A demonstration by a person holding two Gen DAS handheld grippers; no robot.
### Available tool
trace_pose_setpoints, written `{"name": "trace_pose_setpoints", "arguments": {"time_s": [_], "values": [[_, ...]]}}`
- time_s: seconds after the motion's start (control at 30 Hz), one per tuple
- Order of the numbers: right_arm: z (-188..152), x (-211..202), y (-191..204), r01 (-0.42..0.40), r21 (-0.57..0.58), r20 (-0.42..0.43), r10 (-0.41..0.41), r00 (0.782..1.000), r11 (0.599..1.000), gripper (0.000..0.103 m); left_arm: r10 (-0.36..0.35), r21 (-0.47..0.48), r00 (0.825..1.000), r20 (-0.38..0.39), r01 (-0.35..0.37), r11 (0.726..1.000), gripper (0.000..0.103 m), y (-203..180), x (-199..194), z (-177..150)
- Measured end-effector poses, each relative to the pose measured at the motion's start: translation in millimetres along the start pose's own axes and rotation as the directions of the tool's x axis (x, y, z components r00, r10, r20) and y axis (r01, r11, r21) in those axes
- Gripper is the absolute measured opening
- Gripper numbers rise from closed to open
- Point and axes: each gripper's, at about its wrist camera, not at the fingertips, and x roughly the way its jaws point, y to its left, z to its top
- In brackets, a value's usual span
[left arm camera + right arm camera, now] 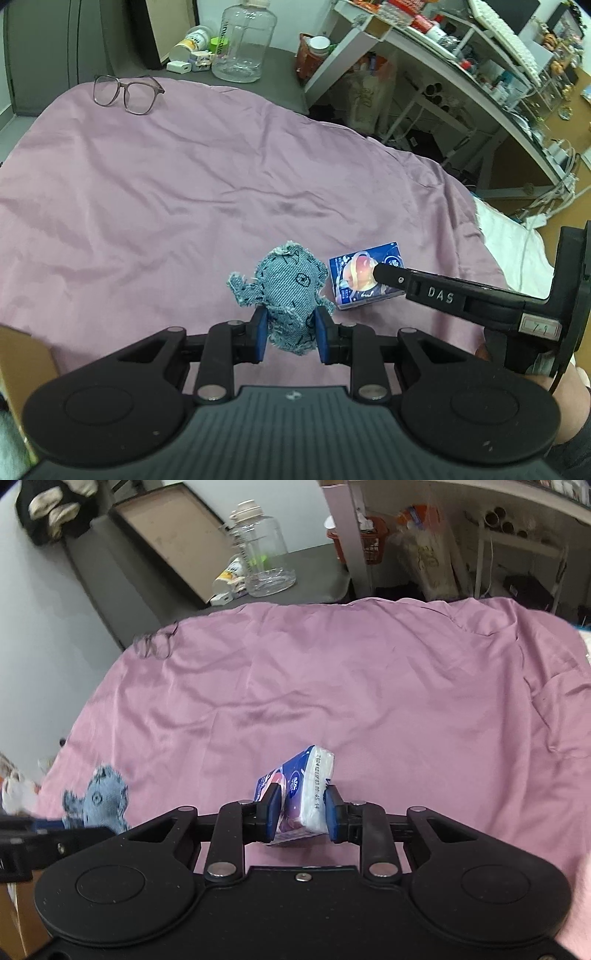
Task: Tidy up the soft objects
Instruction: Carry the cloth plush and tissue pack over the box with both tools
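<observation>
A wrinkled pink bedsheet [184,177] covers the bed. On its near part, the left tongs [290,332] clamp a denim stuffed toy [288,288]; just beside it, the right tongs [301,814] pinch a blue tissue pack [303,786]. Glasses [127,92] lie at the far edge.

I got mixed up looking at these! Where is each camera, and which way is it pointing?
Left wrist: rides the left hand-held gripper, looking along its fingers at the denim plush toy they pinch; the right hand-held gripper reaches in.
Right wrist: rides the right hand-held gripper, facing its clamped tissue pack.
Shared: toy, tissue pack, pink sheet, glasses, clear jug.
</observation>
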Motion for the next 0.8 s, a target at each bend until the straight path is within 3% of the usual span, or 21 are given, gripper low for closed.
{"name": "trace_pose_setpoints", "arguments": {"time_s": [0.17,0.4,0.67,0.8], "values": [[-14.6,-16.4,12.8,0.027,-0.061,-0.014,-0.028,1.0,0.998,0.025,-0.011,0.004,1.0,0.003,0.011,1.0,0.025,-3.7,-17.7,-10.9],[-34.9,-9.5,30.1,0.066,-0.127,-0.035,-0.071,0.997,0.99,0.025,-0.009,0.002,1.0,0.019,0.009,1.0,0.025,-0.2,-33.8,-19.2],[-31.8,0.5,45.3,-0.013,-0.096,-0.071,0.006,0.997,0.995,0.026,-0.001,-0.021,1.0,0.014,0.001,1.0,0.025,11.4,-32.3,-18.8],[-29.3,6.1,51.7,-0.086,-0.044,-0.094,0.081,0.992,0.995,0.026,-0.003,-0.032,1.0,0.008,0.004,0.999,0.025,17.4,-27.0,-18.2]]}}
